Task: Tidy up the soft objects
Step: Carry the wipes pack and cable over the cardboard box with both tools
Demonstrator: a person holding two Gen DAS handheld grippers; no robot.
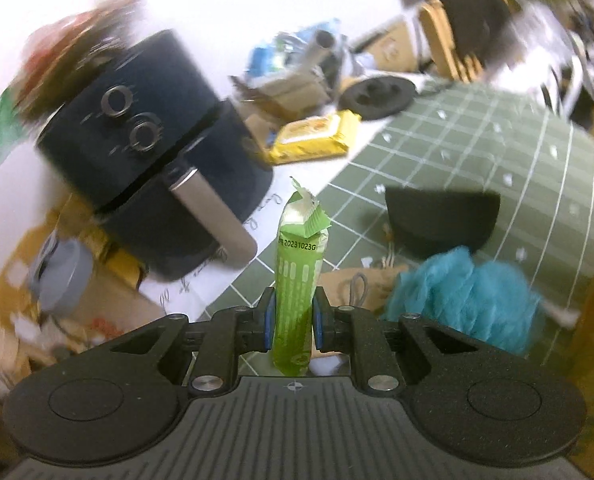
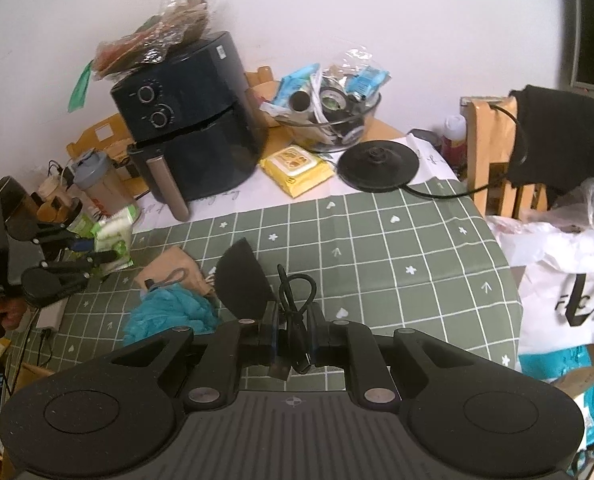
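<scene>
From the left wrist, the left hand-held gripper [image 1: 293,312] pinches a green packet [image 1: 297,276] upright, clear of the desk [image 1: 477,152]. From the right wrist, the right hand-held gripper [image 2: 293,336] pinches a looped black cable [image 2: 295,300]. Best to carry both steadily, clear of the blue pouf [image 2: 173,312].

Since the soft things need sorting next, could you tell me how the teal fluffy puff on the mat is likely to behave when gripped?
The teal puff looks loose and fluffy, so it should squash and feel light. Its strands may snag, and it probably won't roll.
</scene>
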